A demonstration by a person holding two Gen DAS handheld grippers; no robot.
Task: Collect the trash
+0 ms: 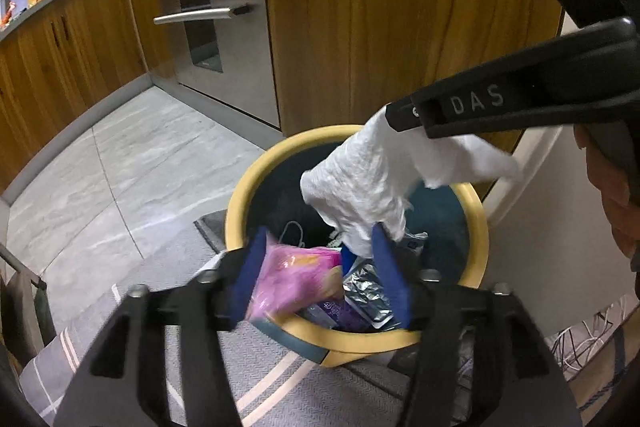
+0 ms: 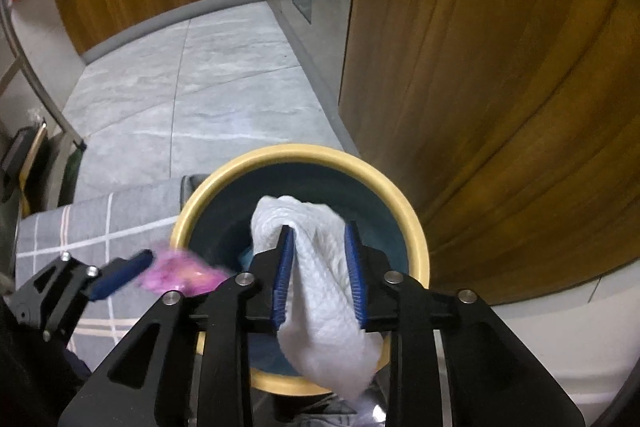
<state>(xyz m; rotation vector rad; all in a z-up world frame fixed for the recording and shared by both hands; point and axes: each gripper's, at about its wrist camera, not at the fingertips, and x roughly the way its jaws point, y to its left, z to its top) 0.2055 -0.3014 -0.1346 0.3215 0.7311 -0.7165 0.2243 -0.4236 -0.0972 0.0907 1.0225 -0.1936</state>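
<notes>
A round bin with a yellow rim (image 1: pixel 240 195) (image 2: pixel 304 151) stands on the floor against a wooden cabinet. My left gripper (image 1: pixel 320 275) hovers over its near rim, jaws apart. A blurred pink wrapper (image 1: pixel 292 279) (image 2: pixel 180 271) lies against the left pad only. My right gripper (image 2: pixel 320 277) is above the bin mouth, with a crumpled white paper towel (image 2: pixel 320 291) (image 1: pixel 360 183) hanging loosely between its blue pads, which stand apart. Foil and purple wrappers (image 1: pixel 360 295) lie inside the bin.
A tall wooden cabinet (image 2: pixel 480 87) rises just behind the bin, with a steel oven (image 1: pixel 208 27) to its left. Grey floor tiles (image 2: pixel 192 87) stretch away, and a grey striped rug (image 2: pixel 100 227) lies under the bin. Loose cables (image 1: pixel 580 339) sit by the white wall.
</notes>
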